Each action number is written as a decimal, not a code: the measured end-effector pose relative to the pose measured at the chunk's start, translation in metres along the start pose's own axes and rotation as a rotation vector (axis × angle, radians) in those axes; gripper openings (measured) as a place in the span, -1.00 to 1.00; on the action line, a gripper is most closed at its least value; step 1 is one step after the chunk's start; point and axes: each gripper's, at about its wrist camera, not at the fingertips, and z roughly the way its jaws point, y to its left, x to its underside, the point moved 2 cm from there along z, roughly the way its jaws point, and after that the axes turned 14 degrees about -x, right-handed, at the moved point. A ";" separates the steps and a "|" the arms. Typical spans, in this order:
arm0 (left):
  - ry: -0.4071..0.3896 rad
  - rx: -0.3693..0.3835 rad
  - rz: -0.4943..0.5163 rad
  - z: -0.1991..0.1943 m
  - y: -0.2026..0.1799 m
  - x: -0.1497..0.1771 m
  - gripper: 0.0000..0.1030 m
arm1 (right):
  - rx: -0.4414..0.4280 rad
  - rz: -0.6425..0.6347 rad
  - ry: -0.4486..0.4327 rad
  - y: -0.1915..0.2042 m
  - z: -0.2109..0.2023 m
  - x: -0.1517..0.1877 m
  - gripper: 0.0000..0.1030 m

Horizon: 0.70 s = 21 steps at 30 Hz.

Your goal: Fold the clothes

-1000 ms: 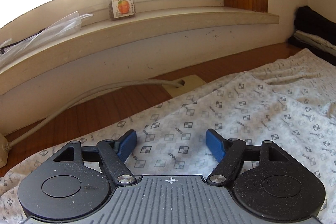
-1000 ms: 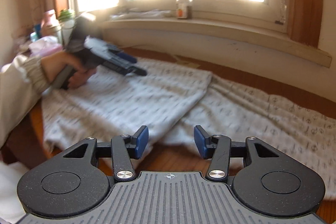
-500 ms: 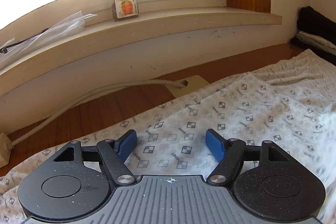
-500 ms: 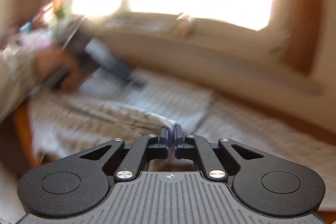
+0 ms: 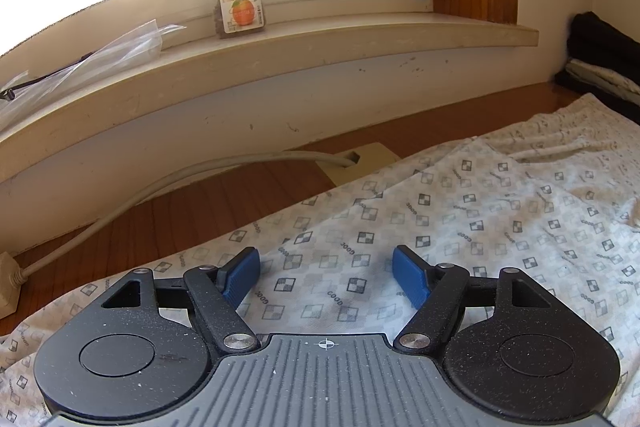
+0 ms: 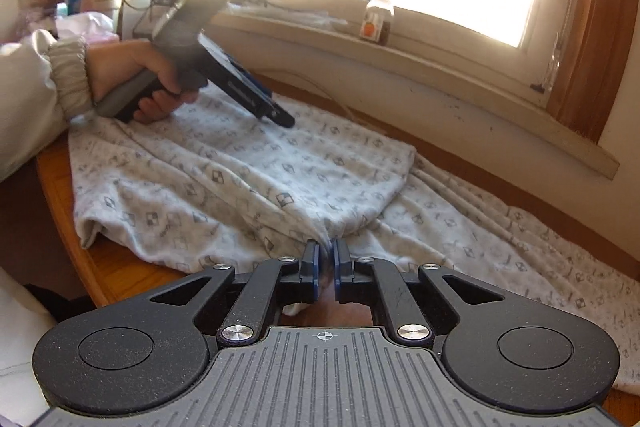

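The left wrist view sits low over the patterned garment [image 5: 460, 211], facing the window sill [image 5: 280, 67] closely. The right wrist view looks from the tabletop's [image 6: 108, 267] near edge toward that sill; both share the orange-labelled jar [image 5: 239, 1].

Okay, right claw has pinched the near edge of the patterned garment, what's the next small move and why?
Probably lift the right claw a little and carry the pinched hem across the patterned garment toward the windowsill side. Its jaws are shut on a tented bit of cloth, while the left claw hangs open over flat fabric, free to steady it.
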 end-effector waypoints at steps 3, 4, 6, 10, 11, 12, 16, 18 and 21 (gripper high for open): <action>-0.002 -0.003 0.002 0.000 0.000 0.000 0.49 | -0.022 -0.014 -0.048 0.005 -0.003 -0.008 -0.67; -0.007 -0.010 0.007 -0.001 0.000 0.000 0.49 | -0.034 -0.016 -0.059 0.007 -0.001 -0.011 -0.63; -0.036 -0.058 0.007 -0.007 -0.001 0.001 0.49 | -0.053 -0.012 -0.077 0.008 0.003 -0.016 -0.46; -0.065 -0.037 0.001 -0.047 -0.015 0.019 0.29 | -0.064 0.052 -0.101 -0.001 0.014 -0.015 -0.34; -0.072 -0.032 0.000 -0.057 -0.018 0.023 -0.01 | -0.062 0.081 -0.112 -0.005 0.014 -0.013 -0.33; -0.079 -0.026 -0.001 -0.067 -0.021 0.028 -0.37 | -0.059 0.109 -0.123 -0.009 0.015 -0.012 -0.27; -0.108 -0.003 -0.006 -0.108 -0.035 0.047 -0.63 | -0.028 0.144 -0.142 -0.019 0.016 -0.009 -0.02; -0.122 0.009 -0.009 -0.128 -0.042 0.056 -0.63 | -0.008 0.151 -0.148 -0.024 0.018 -0.010 -0.01; -0.143 0.026 -0.013 -0.158 -0.052 0.070 -0.22 | -0.006 0.202 -0.184 -0.040 0.018 -0.013 0.02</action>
